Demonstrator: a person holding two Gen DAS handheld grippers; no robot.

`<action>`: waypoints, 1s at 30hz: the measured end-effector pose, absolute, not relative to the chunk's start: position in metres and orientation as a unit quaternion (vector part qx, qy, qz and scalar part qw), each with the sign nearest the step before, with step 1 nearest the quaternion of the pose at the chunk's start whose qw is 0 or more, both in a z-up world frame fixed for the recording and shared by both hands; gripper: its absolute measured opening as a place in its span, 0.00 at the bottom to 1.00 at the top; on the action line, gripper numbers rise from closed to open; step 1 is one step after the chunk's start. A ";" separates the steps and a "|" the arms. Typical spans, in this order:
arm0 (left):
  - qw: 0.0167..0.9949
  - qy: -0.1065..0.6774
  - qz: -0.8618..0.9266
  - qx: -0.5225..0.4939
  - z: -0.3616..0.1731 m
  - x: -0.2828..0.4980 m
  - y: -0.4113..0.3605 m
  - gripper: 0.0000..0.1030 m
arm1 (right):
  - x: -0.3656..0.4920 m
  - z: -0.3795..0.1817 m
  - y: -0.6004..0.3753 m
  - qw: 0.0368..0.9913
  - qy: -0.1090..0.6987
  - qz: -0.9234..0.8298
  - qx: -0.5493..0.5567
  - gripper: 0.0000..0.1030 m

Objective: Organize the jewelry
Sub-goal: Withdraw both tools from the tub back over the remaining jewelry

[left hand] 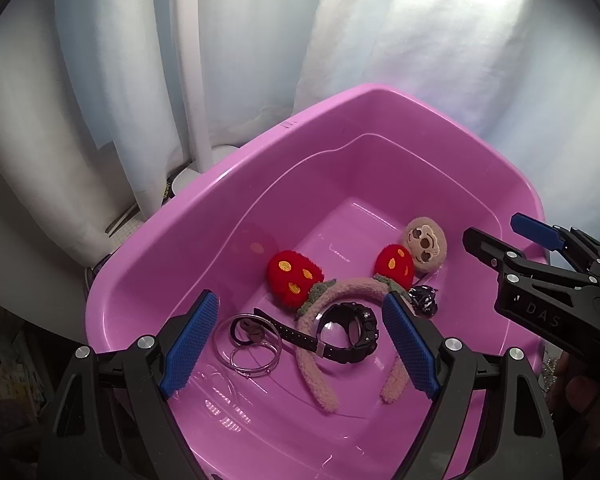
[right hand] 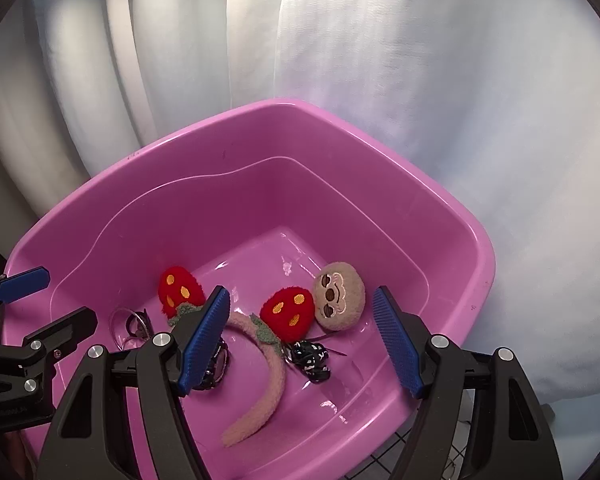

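Both tools look alike: the left gripper (left hand: pixel 300 344) and the right gripper (right hand: pixel 302 346) have black angular frames, silver round screws and blue cross-hatched pads (left hand: pixel 190 344) (one frame bears raised "DAS" lettering).

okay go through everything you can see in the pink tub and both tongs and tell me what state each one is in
Pink tub: upright, uncovered.
Plush headband: lying flat, strawberries toward the far wall.
Black watch: strap fastened in a loop, resting over the headband.
Clear bangles: flat on the bottom.
Sloth plush: face up.
Black scrunchie: bunched beside the headband.
Left tongs: open, empty.
Right tongs: open, empty.
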State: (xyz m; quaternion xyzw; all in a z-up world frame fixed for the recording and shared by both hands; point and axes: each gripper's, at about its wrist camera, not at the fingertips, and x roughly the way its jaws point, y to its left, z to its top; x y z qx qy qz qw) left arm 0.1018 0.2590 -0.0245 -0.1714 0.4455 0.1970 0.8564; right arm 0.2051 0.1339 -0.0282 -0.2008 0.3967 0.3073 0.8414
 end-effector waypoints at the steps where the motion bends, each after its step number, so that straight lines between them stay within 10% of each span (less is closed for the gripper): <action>1: 0.857 0.444 0.198 -0.171 -0.023 0.101 0.258 0.80 | 0.204 -0.027 0.133 0.841 0.396 0.308 -0.201 0.69; 30: 0.886 0.404 0.166 -0.156 0.025 0.074 0.211 0.81 | 0.123 0.025 0.069 0.874 0.328 0.319 -0.161 0.69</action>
